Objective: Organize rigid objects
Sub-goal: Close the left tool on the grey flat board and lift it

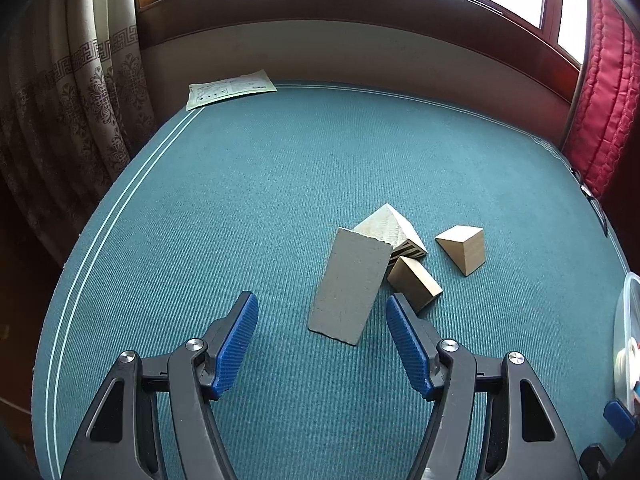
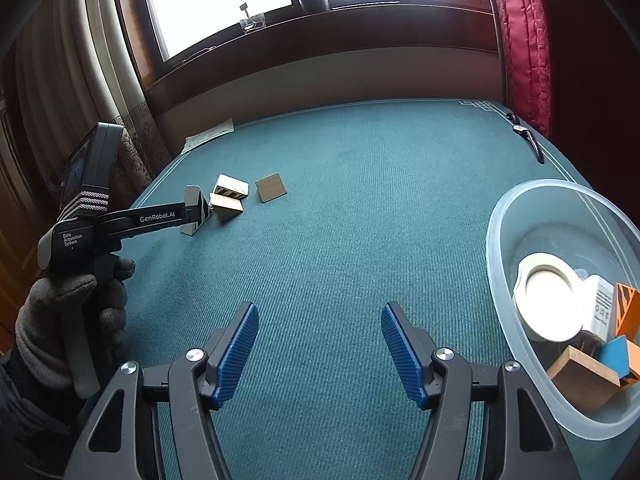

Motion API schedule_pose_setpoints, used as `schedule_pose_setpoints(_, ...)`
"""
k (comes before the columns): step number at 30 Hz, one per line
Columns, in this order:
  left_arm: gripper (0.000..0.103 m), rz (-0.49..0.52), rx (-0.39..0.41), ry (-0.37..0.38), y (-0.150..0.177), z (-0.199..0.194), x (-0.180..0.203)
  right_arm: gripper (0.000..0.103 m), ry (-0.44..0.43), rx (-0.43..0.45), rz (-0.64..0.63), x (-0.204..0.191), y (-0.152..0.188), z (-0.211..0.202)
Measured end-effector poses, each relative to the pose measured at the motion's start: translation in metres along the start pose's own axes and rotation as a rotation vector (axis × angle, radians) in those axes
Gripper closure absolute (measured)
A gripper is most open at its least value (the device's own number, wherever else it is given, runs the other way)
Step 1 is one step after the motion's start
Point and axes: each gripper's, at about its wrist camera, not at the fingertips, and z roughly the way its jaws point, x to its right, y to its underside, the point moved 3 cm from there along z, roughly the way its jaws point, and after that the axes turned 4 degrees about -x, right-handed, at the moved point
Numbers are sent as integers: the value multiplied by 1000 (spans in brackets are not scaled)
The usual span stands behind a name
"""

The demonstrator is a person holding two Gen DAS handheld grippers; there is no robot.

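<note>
Several wedge blocks lie on the teal table. In the left wrist view a grey wedge (image 1: 349, 286) lies just ahead of my open left gripper (image 1: 320, 312), between its finger lines. Behind it are a pale striped wedge (image 1: 390, 226), a small tan wedge (image 1: 414, 282) and another tan wedge (image 1: 464, 248) to the right. The right wrist view shows the grey wedge (image 2: 196, 210), the striped wedge (image 2: 231, 189), a tan wedge (image 2: 226, 206) and the flat-looking tan wedge (image 2: 271, 192) far left. My right gripper (image 2: 318, 312) is open and empty over bare cloth.
A clear plastic bowl (image 2: 496, 248) at the right holds a tape roll (image 2: 546, 296), a white box, orange, blue and brown blocks; its rim shows in the left wrist view (image 1: 624, 312). A paper sheet (image 1: 230, 88) lies at the far left corner. A watch (image 2: 524, 132) lies far right.
</note>
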Motion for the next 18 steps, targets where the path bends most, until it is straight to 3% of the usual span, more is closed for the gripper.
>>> schedule_pose_setpoints(4,38,13,10,11,-5,5,3,36,2,-8,1,0,0,3)
schedule_pose_setpoints(8,57,22,-4,28,-7,14,7,36,4,-19,-5,-1,0,7)
schedule_pose_setpoints(12,68,27,8,53,-6,14,8,36,8,-29,-13,-4,1,10)
schedule_pose_setpoints(18,70,13,47,64,-4,4,4,36,2,-52,-28,-10,-2,17)
